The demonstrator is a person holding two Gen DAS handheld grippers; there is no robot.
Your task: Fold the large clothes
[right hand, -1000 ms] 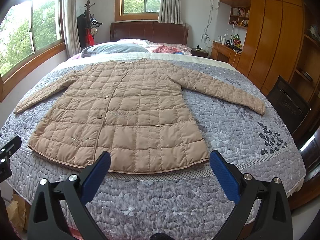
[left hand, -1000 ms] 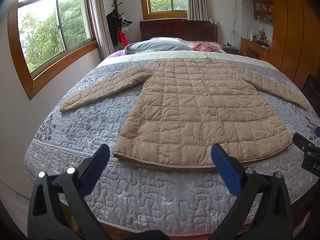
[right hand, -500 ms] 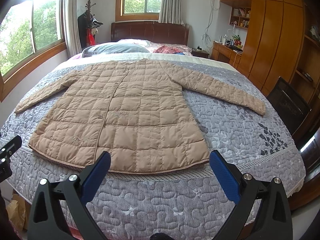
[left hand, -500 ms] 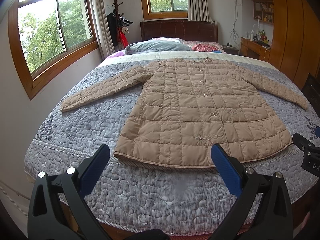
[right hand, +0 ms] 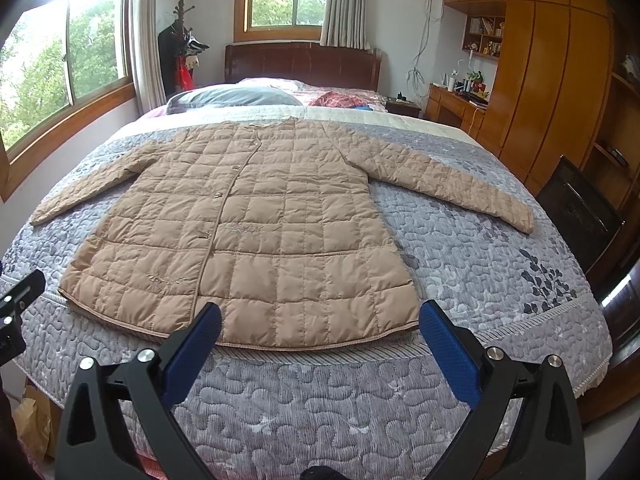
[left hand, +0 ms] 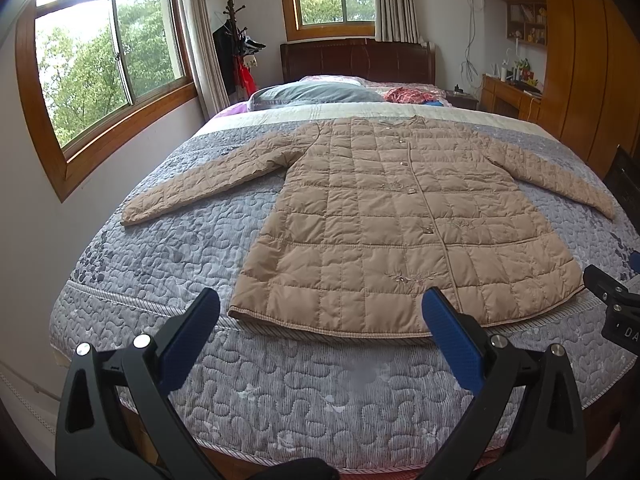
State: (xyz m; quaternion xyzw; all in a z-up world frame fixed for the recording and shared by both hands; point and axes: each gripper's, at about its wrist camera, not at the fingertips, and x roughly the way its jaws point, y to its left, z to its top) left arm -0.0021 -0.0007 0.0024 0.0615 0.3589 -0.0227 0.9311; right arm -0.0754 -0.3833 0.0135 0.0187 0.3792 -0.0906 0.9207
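Note:
A long tan quilted coat [left hand: 392, 216] lies flat and buttoned on the grey quilted bedspread [left hand: 168, 256], both sleeves spread out to the sides, hem toward me. It also shows in the right wrist view [right hand: 256, 232]. My left gripper [left hand: 320, 320] is open and empty, held above the foot of the bed just short of the hem's left half. My right gripper [right hand: 320, 320] is open and empty, just short of the hem's right half. Neither touches the coat.
Pillows [left hand: 316, 94] and a wooden headboard [left hand: 356, 60] stand at the far end. A window wall [left hand: 108, 80] runs along the left. A wooden wardrobe [right hand: 560, 92], a desk [right hand: 456, 106] and a dark chair [right hand: 580, 216] stand on the right.

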